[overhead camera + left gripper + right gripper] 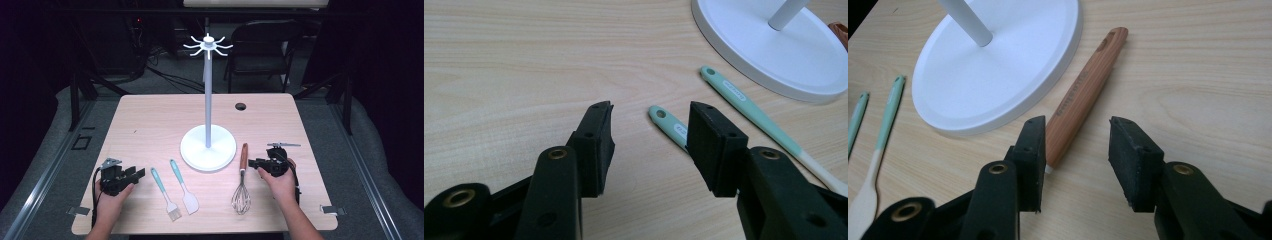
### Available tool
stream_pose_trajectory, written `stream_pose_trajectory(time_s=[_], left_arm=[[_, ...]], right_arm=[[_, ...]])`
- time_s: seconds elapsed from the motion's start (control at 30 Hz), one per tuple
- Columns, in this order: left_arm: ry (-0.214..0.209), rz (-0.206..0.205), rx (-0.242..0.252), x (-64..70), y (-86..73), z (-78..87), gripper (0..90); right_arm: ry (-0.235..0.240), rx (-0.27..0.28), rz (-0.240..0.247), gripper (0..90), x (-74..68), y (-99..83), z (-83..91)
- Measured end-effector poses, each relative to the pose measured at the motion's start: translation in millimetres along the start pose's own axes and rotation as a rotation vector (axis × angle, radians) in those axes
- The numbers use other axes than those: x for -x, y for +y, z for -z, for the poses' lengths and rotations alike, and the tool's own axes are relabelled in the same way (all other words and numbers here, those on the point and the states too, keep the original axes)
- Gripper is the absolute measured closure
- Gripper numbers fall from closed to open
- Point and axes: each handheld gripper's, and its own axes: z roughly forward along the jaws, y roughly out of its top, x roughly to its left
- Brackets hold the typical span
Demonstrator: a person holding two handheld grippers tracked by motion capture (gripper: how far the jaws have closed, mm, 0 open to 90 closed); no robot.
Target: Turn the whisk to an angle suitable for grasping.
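Note:
A white utensil stand (208,146) with a tall pole and hooked top (208,46) rises from mid-table. Left of its base lie a teal-handled brush (165,194) and a teal-handled spatula (183,186). A wooden-handled whisk (242,180) lies to the base's right. My left gripper (138,174) rests open at the front left, its jaws pointing at the brush handle (669,123) and the spatula handle (749,107). My right gripper (252,163) is open beside the whisk handle (1083,95), which lies just ahead of its left jaw. Nothing is held.
The stand's round base (774,50) sits between the two groups of utensils. A cable hole (240,106) marks the table's far right. A folding chair (265,47) and cables are on the floor beyond the table.

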Motion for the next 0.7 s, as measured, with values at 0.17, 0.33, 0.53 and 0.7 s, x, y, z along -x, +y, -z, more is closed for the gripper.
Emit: stream_pose_trajectory(time_s=[0.17, 0.33, 0.53, 0.7], left_arm=[[-0.002, 0.000, -0.003, -0.3, -0.3, -0.1, 52.5], [-0.007, -0.005, -0.019, -0.5, 0.1, -1.0, 52.3], [-0.004, 0.001, -0.009, -0.8, -0.7, -1.5, 52.1], [-0.004, -0.005, -0.008, -0.3, -0.1, -0.8, 52.0]], right_arm=[[0.027, -0.008, -0.071, 56.3, -2.0, 6.1, -7.9], [0.043, -0.028, -0.121, 55.7, -3.3, 10.3, -15.8], [0.014, -0.086, -0.140, 55.9, -7.7, 5.1, -25.0], [-0.010, -0.112, -0.125, 56.4, -10.1, 5.0, -31.5]])
